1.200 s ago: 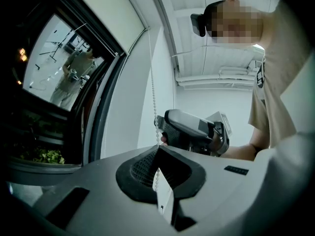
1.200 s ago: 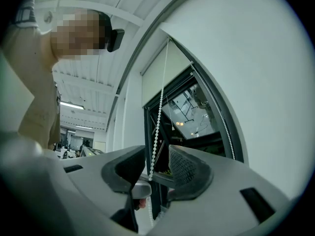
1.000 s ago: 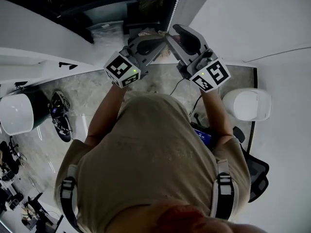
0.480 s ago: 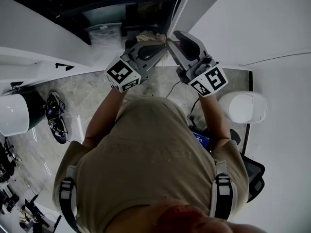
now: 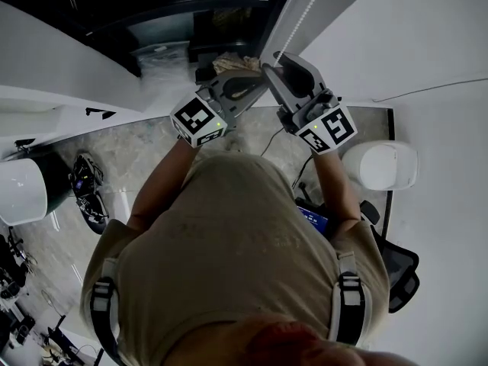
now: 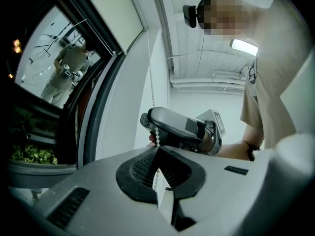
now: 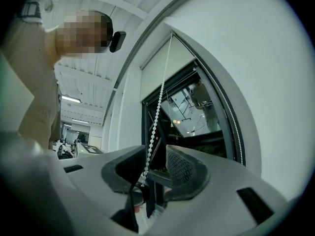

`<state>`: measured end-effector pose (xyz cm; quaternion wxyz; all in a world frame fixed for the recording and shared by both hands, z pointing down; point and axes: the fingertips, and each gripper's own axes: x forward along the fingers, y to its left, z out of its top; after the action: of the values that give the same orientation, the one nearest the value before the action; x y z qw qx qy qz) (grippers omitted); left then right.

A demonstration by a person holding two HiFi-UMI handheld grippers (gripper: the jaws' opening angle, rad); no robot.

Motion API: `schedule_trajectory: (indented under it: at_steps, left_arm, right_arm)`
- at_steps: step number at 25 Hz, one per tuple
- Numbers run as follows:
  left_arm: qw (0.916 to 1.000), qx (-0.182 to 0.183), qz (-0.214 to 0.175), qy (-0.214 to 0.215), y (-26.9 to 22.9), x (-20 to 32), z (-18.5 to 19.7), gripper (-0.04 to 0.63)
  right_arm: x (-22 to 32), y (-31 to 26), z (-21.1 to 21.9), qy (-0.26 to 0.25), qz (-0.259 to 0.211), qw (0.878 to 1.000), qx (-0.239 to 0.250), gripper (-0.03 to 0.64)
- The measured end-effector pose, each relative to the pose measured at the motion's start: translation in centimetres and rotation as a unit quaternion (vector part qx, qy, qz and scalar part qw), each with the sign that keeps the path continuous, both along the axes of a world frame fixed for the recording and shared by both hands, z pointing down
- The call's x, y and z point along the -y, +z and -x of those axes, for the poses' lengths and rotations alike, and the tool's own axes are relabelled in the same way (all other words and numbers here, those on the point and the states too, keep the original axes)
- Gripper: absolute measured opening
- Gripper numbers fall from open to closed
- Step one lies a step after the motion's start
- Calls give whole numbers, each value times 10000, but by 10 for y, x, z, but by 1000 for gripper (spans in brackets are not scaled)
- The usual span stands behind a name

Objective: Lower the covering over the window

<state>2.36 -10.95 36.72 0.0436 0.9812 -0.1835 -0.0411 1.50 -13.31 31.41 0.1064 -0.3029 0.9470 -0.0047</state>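
A white bead chain [image 5: 303, 15] hangs beside the dark window [image 6: 49, 68], under a beige roller blind [image 7: 162, 65] that covers only the top of the glass. My left gripper [image 5: 258, 78] is shut on the bead chain [image 6: 157, 176], which runs down between its closed pads. My right gripper [image 5: 273, 61] sits just above it at the same chain. In the right gripper view the chain [image 7: 156, 114] passes down through the gap of my right gripper [image 7: 156, 154], close to the left pad [image 7: 129, 168], and the jaws stand apart without pressing on it.
A white wall [image 5: 427, 44] rises on the right and a white sill [image 5: 61, 90] runs along the left. Below on the floor are a white round seat [image 5: 385, 165], another white seat [image 5: 23, 189] and a black office chair [image 5: 400, 269]. Green plants [image 6: 29, 154] show outside.
The head view has shifted a little. Both grippers stay at the chain in about the same place, the left still closed on it, the right still apart.
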Motion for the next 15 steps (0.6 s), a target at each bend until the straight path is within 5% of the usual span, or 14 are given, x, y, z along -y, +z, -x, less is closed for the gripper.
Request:
schedule_trajectory:
  at_steps: [15]
  left_arm:
    - [9999,29,37,132,-4,5,16,17]
  right_arm:
    - [3,-3,9,232,23,9997,97,130]
